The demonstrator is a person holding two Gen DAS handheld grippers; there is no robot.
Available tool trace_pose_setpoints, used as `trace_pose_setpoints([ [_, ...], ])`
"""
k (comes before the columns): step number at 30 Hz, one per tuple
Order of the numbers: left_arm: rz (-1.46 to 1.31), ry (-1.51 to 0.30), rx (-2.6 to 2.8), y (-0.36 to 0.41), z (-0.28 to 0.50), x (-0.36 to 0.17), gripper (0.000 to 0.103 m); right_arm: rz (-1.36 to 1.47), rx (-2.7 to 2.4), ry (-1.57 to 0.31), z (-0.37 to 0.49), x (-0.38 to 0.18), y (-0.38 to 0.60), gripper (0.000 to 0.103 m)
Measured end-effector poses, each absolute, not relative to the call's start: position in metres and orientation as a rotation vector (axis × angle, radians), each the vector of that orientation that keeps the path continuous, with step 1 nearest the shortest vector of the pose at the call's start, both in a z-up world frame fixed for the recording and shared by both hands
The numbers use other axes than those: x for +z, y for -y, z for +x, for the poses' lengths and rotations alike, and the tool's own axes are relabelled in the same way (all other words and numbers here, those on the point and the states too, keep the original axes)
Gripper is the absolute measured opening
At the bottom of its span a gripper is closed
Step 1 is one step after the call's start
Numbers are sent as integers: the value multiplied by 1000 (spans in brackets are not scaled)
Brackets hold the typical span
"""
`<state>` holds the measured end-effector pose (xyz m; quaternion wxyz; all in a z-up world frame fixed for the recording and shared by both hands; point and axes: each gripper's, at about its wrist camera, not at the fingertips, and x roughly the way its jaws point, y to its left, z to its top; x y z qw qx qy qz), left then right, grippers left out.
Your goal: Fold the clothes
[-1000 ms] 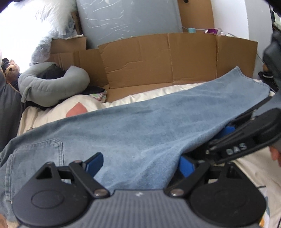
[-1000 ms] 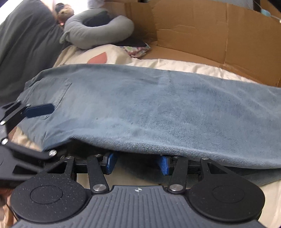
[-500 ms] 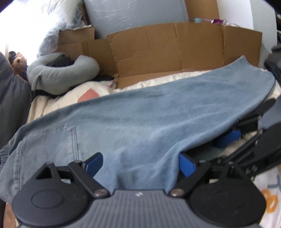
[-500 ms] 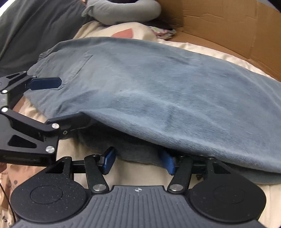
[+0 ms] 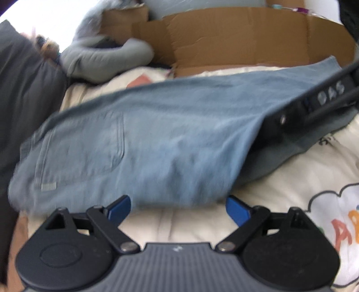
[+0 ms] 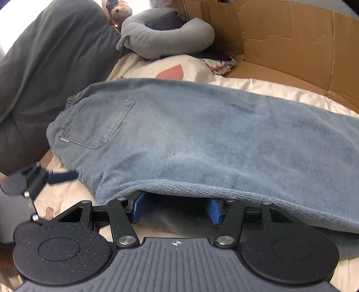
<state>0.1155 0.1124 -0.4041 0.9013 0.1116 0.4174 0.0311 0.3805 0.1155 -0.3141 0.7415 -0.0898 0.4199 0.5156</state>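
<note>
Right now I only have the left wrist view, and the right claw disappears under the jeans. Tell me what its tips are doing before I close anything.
Observer: The right claw sits under the lifted top edge of the jeans, its blue pads apart and pinching nothing.
Operator: Say what lies between those pads.
Observer: Only the lower denim layer, slack beneath them.
Operator: Name that brown blur behind the grey pillow.
Observer: It looks like a brown teddy bear, tucked behind the grey neck pillow.
</note>
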Motion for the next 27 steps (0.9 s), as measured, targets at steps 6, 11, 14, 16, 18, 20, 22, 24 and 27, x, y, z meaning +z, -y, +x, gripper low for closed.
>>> trace_pose_setpoints([
  [6, 20, -879, 71, -126, 117, -409, 93, -191, 1131, -917, 383, -312, -114, 60],
  [11, -158, -860, 81, -137, 127, -413, 92, -180, 1132, -905, 386, -308, -113, 60],
  [14, -296, -822, 95, -152, 130, -412, 84, -174, 1128, -898, 388, -307, -112, 60],
  [16, -344, -784, 85, -157, 128, -407, 83, -171, 1125, -894, 389, -306, -111, 60],
  [18, -368, -753, 78, -161, 126, -401, 77, -175, 1127, -888, 389, -306, -111, 60],
  [20, -404, -748, 74, -166, 127, -398, 58, -179, 1129, -882, 389, -307, -111, 60],
  [22, -441, -757, 69, -170, 130, -397, 46, -184, 1127, -891, 388, -310, -112, 60],
  [24, -437, -760, 62, -170, 130, -393, 40, -194, 1126, -903, 386, -314, -114, 60],
  [27, -441, -775, 56, -172, 129, -389, 28, -240, 1134, -924, 380, -322, -118, 60],
])
